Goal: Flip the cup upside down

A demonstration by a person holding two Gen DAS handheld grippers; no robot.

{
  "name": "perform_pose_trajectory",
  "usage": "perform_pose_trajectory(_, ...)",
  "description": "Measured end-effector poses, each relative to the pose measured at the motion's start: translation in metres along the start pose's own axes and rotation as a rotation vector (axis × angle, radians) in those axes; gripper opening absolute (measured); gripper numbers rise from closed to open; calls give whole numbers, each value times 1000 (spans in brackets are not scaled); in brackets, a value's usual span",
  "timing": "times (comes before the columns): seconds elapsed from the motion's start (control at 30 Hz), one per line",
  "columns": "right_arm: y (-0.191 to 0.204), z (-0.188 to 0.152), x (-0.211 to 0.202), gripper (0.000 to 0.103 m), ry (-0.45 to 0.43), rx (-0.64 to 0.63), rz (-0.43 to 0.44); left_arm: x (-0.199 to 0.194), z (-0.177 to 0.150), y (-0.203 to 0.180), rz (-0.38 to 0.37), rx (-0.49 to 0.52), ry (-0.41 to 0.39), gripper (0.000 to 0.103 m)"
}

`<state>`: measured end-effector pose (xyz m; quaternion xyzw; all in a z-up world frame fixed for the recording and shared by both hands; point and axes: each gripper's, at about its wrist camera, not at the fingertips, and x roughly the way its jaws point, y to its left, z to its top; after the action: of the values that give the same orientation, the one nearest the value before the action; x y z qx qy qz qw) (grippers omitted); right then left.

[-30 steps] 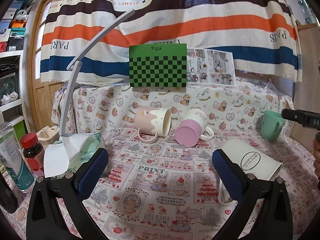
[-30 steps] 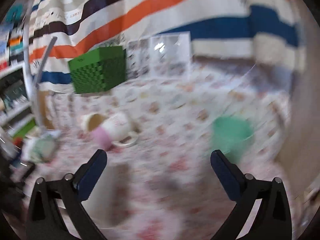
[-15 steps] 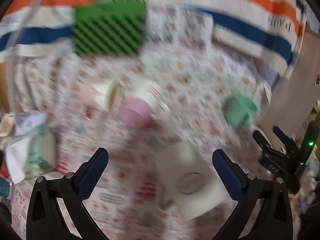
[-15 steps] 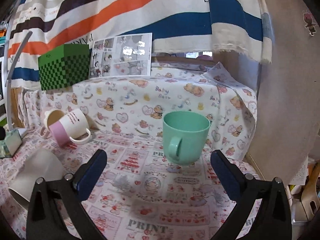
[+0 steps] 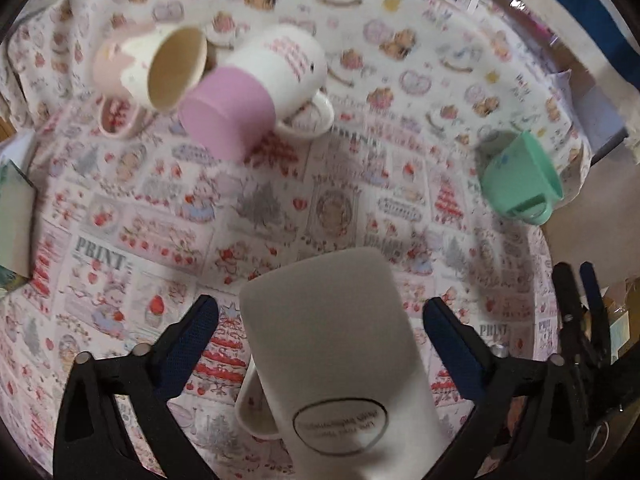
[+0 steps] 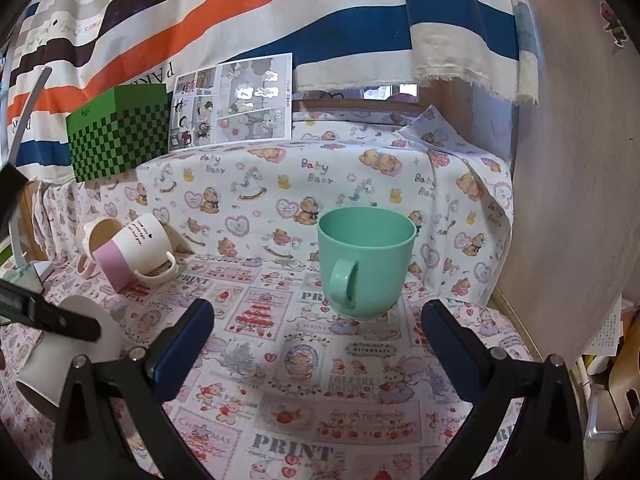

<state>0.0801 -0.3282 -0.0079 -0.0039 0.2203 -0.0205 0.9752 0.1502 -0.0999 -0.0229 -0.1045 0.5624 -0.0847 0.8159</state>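
Reaching in with both tools, we are finding the flip not yet begun: no cup is held. Our left gripper (image 5: 320, 320) is spread wide, hanging above the white mug (image 5: 332, 344) lying on its side, the blue pads (image 5: 192, 336) standing clear of its walls on both flanks. Our right gripper (image 6: 316, 328) is also gaping, empty, pointing at the green cup (image 6: 366, 260), which is standing upright, mouth up, near the cloth's right edge with its handle turned toward us. We are judging that either could be the cup to turn, and we cannot tell which one. What is left, then, is closing on a cup, lifting, rotating it and setting it rim-down.

As for materials, we are reading the green cup as smooth matte plastic, tapering toward a narrower base, with a thick loop handle. The white mug is looking like glazed ceramic, straight-walled, bearing an oval printed label whose text is too blurred to read. Farther back, the pink-and-white mug (image 5: 256, 92) and the cream mug (image 5: 152, 68) are lying tipped over, touching each other. Everything is resting on the printed tablecloth (image 6: 320, 400), a soft fabric with slight wrinkles that might drag a little under a rim.
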Motion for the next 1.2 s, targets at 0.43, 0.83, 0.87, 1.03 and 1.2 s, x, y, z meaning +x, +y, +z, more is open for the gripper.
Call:
perform_pose_trajectory(0.43,1,0,1,103,1,-7,-28,-66,-11,-17,31,168,-312,81)
perform_pose_trajectory(0.83,-1,1,2,103,13,-1,-44,-80,-21,-29,122,409,-442,79)
perform_pose_trajectory(0.87,-1,1,3,103,14,-1,-41,-77,-24,-30,121,419,-433,79)
perform_pose_trajectory(1.03,-2,1,3,103,17,2,-41,-71,-34,-37,114,448,-448,79)
perform_pose_trajectory(1.2,0,1,2,103,17,-2,-42,-69,-41,-44,79,489,-483,78)
